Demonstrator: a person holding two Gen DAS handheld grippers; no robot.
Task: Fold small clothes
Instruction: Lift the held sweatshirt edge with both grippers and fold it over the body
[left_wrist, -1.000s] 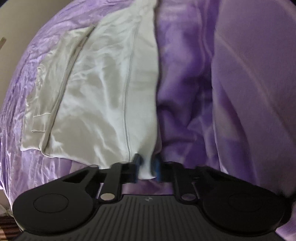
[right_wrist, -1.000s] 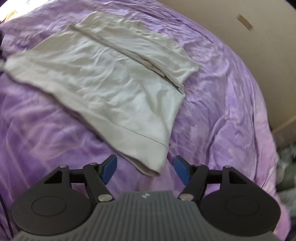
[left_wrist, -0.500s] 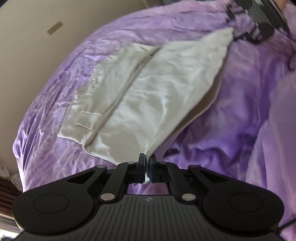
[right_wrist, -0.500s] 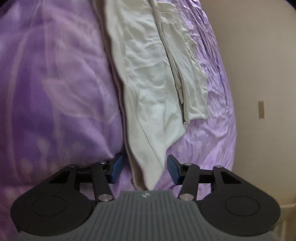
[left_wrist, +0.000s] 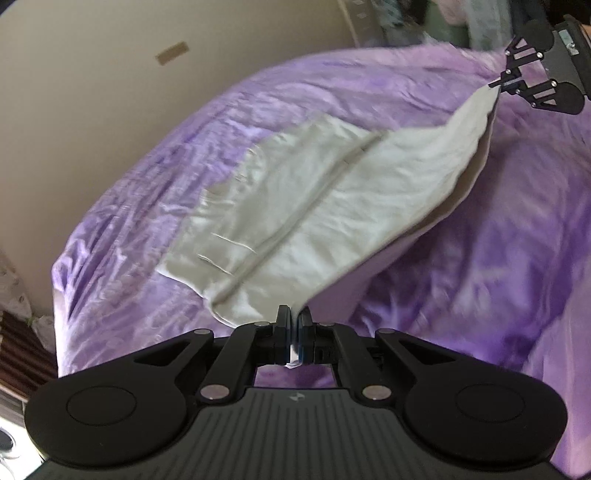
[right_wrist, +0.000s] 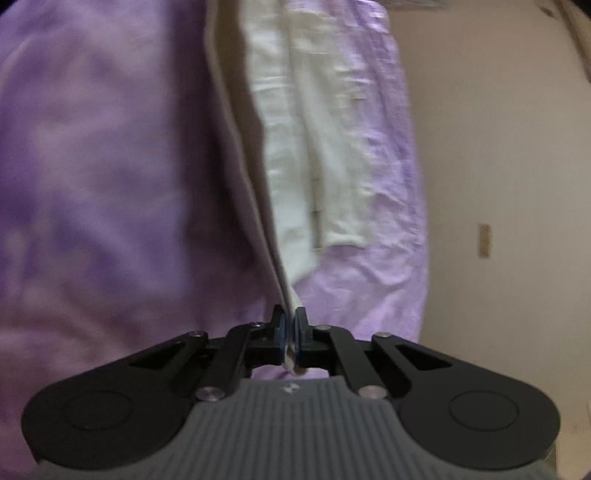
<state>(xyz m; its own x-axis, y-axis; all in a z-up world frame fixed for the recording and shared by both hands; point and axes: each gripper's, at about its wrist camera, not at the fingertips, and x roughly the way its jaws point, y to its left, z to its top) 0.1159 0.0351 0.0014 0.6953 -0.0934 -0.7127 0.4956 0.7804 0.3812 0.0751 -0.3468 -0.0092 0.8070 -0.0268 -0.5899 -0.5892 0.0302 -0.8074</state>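
Note:
A pale off-white garment lies partly folded on a purple bedspread. My left gripper is shut on its near corner. My right gripper is shut on the opposite corner; it also shows in the left wrist view at the top right, pinching the cloth. The edge between the two grippers is lifted off the bed and stretched taut. The far part of the garment, with a seam down it, rests on the bed.
The purple bedspread covers the whole bed. A beige wall with a small plate runs along the bed's far side. Dark slatted furniture and clutter sit at the lower left.
My right gripper has closed on the garment's corner. Both grippers have lifted the near edge off the bed and drawn it taut between them.

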